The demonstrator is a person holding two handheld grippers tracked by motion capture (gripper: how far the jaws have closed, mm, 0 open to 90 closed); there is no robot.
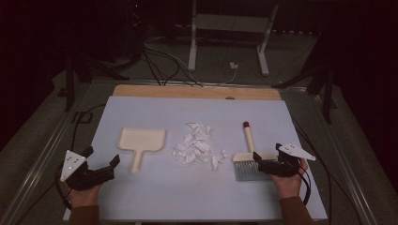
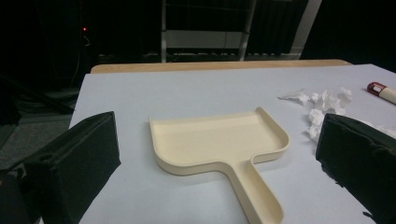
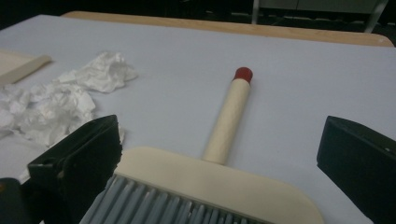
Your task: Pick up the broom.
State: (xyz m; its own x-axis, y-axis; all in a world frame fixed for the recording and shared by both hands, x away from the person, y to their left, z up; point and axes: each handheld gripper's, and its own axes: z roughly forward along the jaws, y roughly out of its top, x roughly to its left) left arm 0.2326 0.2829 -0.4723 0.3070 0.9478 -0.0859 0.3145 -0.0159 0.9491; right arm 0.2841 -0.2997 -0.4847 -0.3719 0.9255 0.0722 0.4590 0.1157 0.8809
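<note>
Two tools: we are seeing a cream dustpan (image 1: 141,142) and a brush (image 1: 247,157), one on each side of the paper pile (image 1: 197,145), all lying on the pale table (image 1: 155,197).
Landmark: we are taking the paper pile as the reference for every place.
Dustpan: it is lying flat, left of the pile and apart from it, with its handle pointing toward the person.
Brush: it is lying right of the pile, grey bristles toward the person, red-tipped handle pointing away.
Left gripper (image 1: 101,161): we are holding it near the dustpan handle, on the side away from the pile; its jaws are spread wide with nothing between them.
Right gripper (image 1: 267,157): it is hovering at the brush head, to the right of the pile; its jaws are spread wide on either side of the head, and no pad is pressing yet.
Step in hand: we are judging that both hands are preparing to take their tools.
Advice: we are recommending to centre the brush head squarely between the jaws before clenching, and to take the dustpan by the handle, so the pan is staying level.
</note>
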